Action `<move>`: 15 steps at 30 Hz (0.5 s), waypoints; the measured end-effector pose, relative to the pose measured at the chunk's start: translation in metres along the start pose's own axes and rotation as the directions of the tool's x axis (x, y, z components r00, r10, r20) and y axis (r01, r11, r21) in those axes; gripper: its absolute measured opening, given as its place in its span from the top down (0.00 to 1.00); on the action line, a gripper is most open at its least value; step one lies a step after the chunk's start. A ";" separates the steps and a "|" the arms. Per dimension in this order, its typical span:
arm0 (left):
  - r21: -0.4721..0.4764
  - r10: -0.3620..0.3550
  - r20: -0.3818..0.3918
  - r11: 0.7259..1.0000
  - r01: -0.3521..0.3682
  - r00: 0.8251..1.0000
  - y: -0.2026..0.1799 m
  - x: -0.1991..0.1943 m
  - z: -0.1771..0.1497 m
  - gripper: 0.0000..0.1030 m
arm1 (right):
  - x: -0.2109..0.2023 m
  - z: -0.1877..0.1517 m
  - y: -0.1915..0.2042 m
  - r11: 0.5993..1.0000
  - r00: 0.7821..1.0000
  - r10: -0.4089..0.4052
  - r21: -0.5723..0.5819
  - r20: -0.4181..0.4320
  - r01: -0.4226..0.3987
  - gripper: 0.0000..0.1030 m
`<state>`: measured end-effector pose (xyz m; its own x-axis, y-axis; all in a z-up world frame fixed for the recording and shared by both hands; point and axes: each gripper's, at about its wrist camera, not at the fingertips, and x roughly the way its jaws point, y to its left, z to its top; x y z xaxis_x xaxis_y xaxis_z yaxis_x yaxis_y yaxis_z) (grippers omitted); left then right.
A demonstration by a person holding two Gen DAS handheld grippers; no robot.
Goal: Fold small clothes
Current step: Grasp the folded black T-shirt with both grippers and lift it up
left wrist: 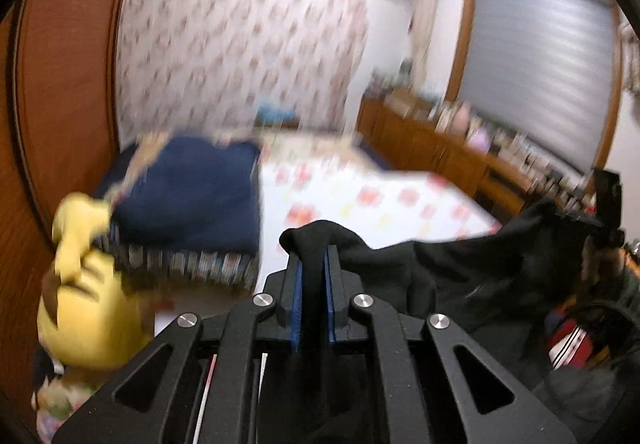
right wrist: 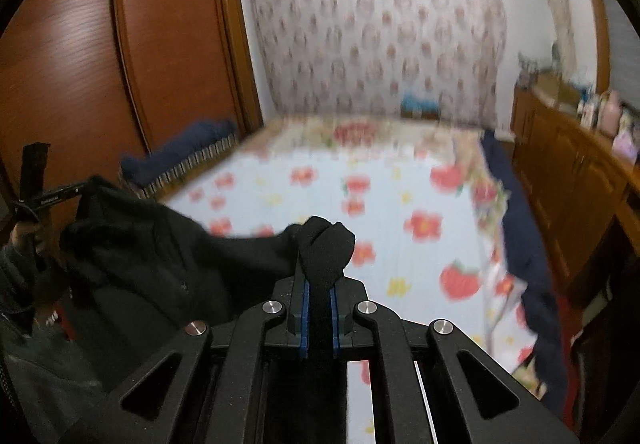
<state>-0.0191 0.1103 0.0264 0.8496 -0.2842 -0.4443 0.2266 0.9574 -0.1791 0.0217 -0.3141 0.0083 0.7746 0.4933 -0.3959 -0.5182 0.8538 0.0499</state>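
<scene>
A black garment (left wrist: 460, 272) hangs in the air between both grippers, above the bed. My left gripper (left wrist: 313, 264) is shut on one bunched corner of it. My right gripper (right wrist: 320, 276) is shut on another corner, and the cloth (right wrist: 160, 264) stretches away to the left in the right wrist view. The right gripper also shows at the far right of the left wrist view (left wrist: 600, 212). The left gripper shows at the left edge of the right wrist view (right wrist: 36, 196). The lower part of the garment is hidden below the frames.
A bed with a white flowered sheet (right wrist: 380, 204) lies below and ahead. A folded dark blue blanket (left wrist: 192, 200) and a yellow plush toy (left wrist: 84, 308) lie at its left. A wooden wardrobe (right wrist: 100, 64) stands left, a low wooden cabinet (right wrist: 568, 172) right.
</scene>
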 end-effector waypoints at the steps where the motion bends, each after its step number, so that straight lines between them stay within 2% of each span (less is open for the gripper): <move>1: 0.009 -0.012 0.036 1.000 0.011 0.999 -0.006 -0.010 0.010 0.91 | -0.011 0.006 0.003 1.000 1.000 -0.004 -0.007 0.021 0.004 0.93; 4: 0.045 -0.042 0.141 0.998 0.036 0.989 -0.021 -0.039 0.044 0.90 | -0.051 0.035 0.018 0.998 0.995 -0.022 -0.064 0.100 0.029 0.93; 7: 0.067 -0.038 0.226 0.997 0.023 0.973 -0.025 -0.062 0.075 0.90 | -0.092 0.067 0.031 0.991 0.983 -0.039 -0.122 0.182 0.062 0.93; 11: 0.073 -0.036 0.323 0.997 0.014 0.946 -0.024 -0.097 0.106 0.91 | -0.139 0.104 0.047 0.973 0.954 -0.088 -0.179 0.288 0.143 0.93; 15: 0.104 -0.022 0.396 0.994 -0.021 0.918 -0.027 -0.128 0.124 0.90 | -0.179 0.130 0.064 0.949 0.927 -0.121 -0.233 0.354 0.212 0.93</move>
<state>-0.0746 0.1268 0.1968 0.9636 -0.2615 -0.0565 0.2569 0.9634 -0.0769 -0.1029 -0.3257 0.2014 0.9093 0.4133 -0.0483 -0.4116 0.8764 -0.2501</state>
